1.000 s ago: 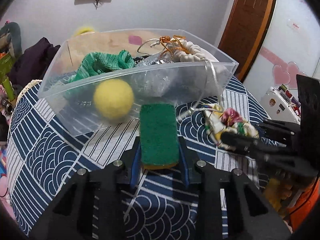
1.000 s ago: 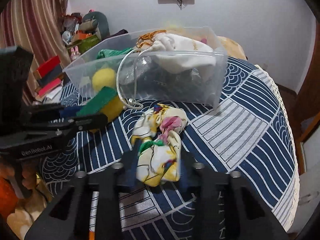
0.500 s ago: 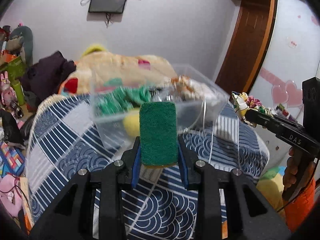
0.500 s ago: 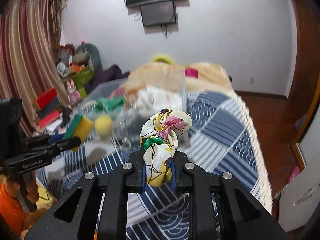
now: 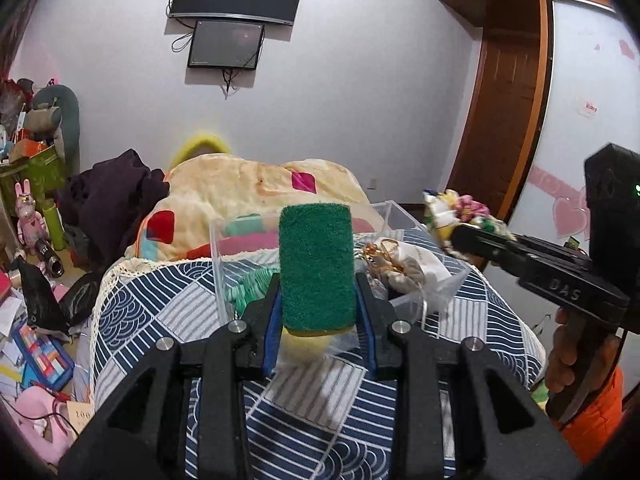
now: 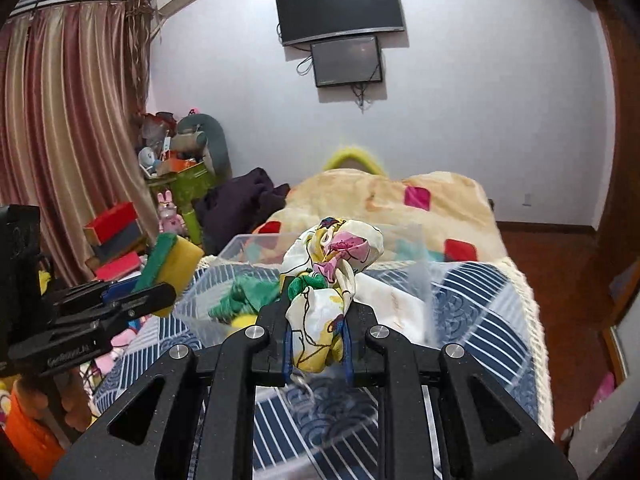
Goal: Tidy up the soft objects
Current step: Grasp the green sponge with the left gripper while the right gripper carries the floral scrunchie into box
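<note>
My left gripper is shut on a green and yellow sponge, held in the air above the near side of a clear plastic bin. My right gripper is shut on a knotted floral cloth, also raised, in front of the bin. The bin holds a green knitted cloth, a yellow ball and a white pouch with gold trim. The right gripper with the floral cloth shows at the right of the left wrist view; the sponge shows at the left of the right wrist view.
The bin stands on a round table with a blue patterned cloth. Behind it lies a bed with a beige blanket. Toys and boxes are piled on the floor at the left. A wooden door is at the right.
Both grippers have lifted off the table with their loads, the sponge and the floral cloth, and risen higher above the bin. The views now look over the bin towards the bed.
</note>
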A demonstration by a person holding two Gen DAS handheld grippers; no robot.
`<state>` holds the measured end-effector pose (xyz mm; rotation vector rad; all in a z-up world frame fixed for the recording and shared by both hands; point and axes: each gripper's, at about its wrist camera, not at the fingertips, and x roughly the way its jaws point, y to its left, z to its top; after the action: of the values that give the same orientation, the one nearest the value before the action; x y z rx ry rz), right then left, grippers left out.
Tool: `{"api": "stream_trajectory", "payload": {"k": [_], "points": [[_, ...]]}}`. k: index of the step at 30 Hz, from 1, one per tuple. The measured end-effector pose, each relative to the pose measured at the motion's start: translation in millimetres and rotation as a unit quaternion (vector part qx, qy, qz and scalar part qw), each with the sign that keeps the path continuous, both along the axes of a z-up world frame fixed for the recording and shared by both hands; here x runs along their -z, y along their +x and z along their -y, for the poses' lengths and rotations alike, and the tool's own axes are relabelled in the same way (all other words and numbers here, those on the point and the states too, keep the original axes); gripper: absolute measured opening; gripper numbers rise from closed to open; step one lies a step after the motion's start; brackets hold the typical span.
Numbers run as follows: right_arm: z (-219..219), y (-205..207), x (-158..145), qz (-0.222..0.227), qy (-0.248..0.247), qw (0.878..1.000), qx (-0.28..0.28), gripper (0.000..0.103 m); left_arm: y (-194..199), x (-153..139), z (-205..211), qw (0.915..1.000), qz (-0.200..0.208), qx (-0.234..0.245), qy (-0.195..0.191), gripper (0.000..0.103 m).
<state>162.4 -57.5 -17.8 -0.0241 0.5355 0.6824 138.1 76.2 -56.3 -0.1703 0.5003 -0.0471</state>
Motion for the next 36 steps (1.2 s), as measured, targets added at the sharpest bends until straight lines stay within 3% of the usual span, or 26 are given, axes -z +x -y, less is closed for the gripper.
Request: {"api": "stream_trajectory", "payload": {"k": [14,21,25,30,32,36], "points": [[-50.3,34.8,41.6,-0.052,-0.055,0.997,-0.031,0.016,69.4,41.3,-18.1,0.9976,-0.066,-0.021,0.002,0.033],[-57.2,32.7,51.4,-0.05,-0.085,0.994,-0.038,0.02,77.1,53.8,-14.2,0.9967,-0.079,-0.018,0.007,0.033],[-58.4,27.7,48.8,-0.041,-0.1,0.993,-0.041,0.033,70.6,54.2,-13.0,0.9965,-0.083,-0.012,0.006,0.034],[-51.8,20.6,41.4,-0.03,-0.101,0.994,-0.036,0.046,56.2,49.4,-14.9,0.9969,-0.077,-0.009,-0.006,0.05],[-44.8,16.8,35.0,-0.023,-0.093,0.995,-0.033,0.054,48.2,45.6,-15.6,0.9973,-0.072,-0.01,-0.011,0.051],[-32.2,9.2,20.5,-0.011,-0.069,0.997,-0.028,0.056,34.0,34.2,-16.0,0.9981,-0.058,-0.01,-0.017,0.051]]}}
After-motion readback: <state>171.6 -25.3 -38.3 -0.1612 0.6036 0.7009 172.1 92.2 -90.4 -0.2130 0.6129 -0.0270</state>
